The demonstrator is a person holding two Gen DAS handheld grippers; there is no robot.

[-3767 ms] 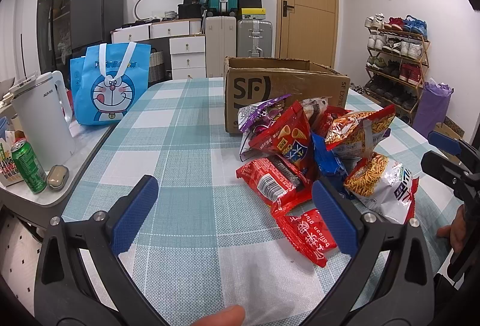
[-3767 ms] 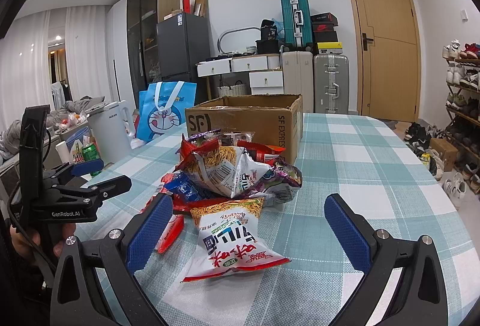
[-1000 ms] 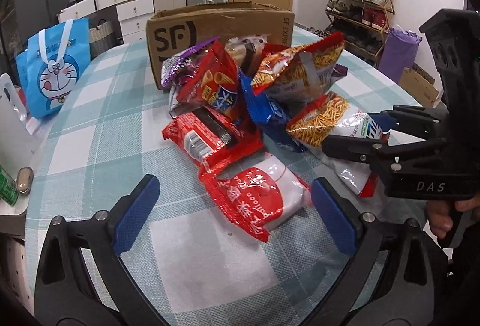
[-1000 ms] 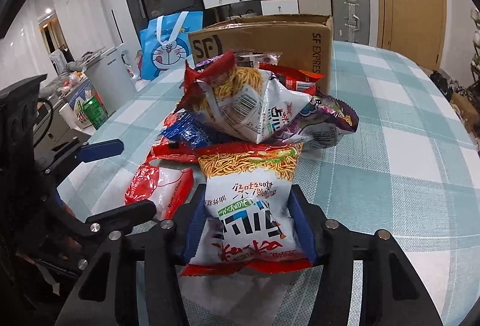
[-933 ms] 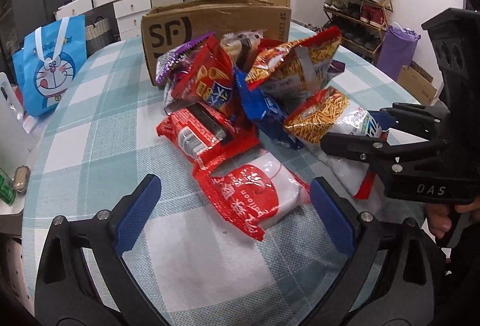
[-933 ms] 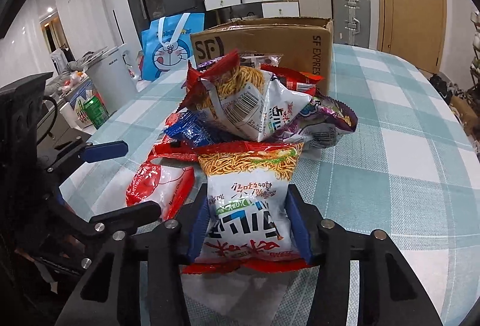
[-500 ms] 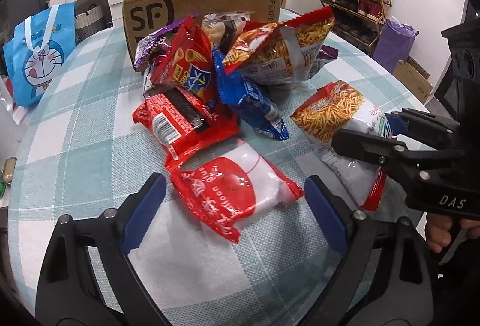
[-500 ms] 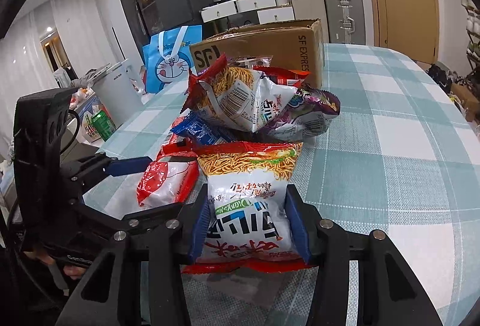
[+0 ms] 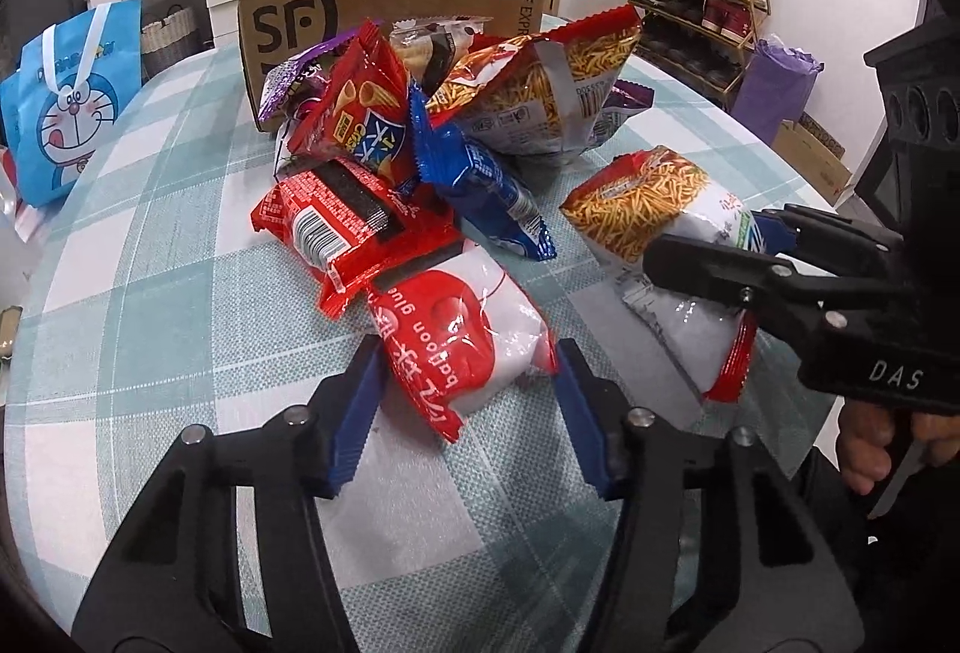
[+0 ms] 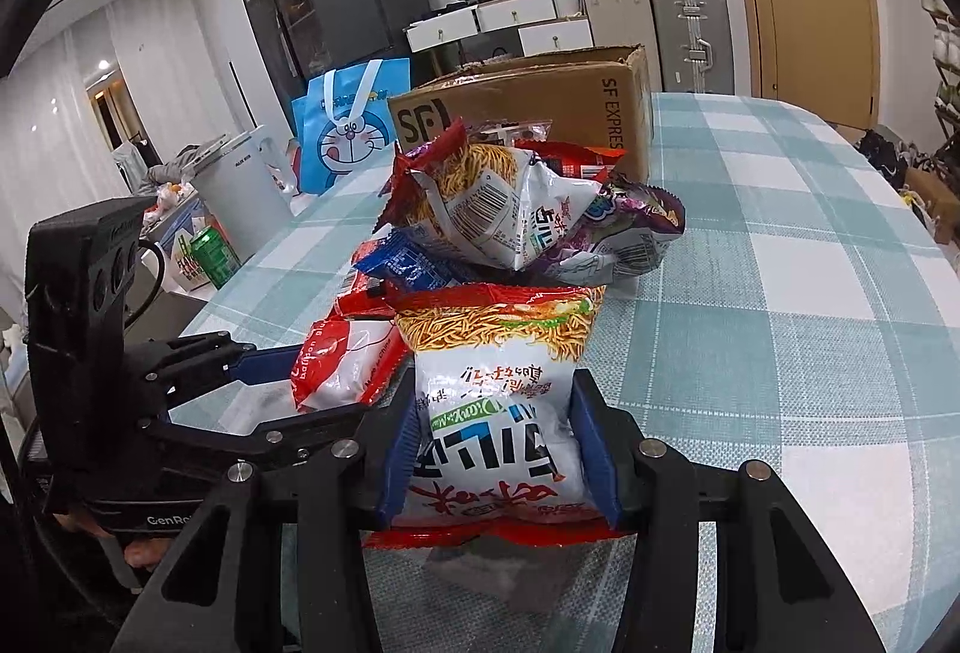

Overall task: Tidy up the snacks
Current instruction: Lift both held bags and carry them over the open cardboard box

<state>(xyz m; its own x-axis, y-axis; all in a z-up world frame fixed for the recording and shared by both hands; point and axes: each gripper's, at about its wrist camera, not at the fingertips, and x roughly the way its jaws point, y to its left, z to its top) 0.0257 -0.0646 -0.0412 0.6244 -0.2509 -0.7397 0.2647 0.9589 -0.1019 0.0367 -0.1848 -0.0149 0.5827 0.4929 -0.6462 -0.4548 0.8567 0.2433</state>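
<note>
already the right gripper (image 10: 495, 449) pinches the noodle bag (image 10: 498, 407) and the left gripper (image 9: 468, 413) squeezes the red-white pack (image 9: 456, 335); puffy, slick film ahead of each could slip out or burst.

Bare checked tablecloth (image 10: 810, 293) lay open from the right gripper's (image 10: 498, 449) 1 to 3 o'clock. At 12 the snack pile (image 10: 510, 215) and cardboard box (image 10: 540, 95) blocked passage. The left gripper (image 10: 288, 383) crowded 9 o'clock, seemingly close.

Bright, sharp, fisheye-warped, dark-vignetted edges
</note>
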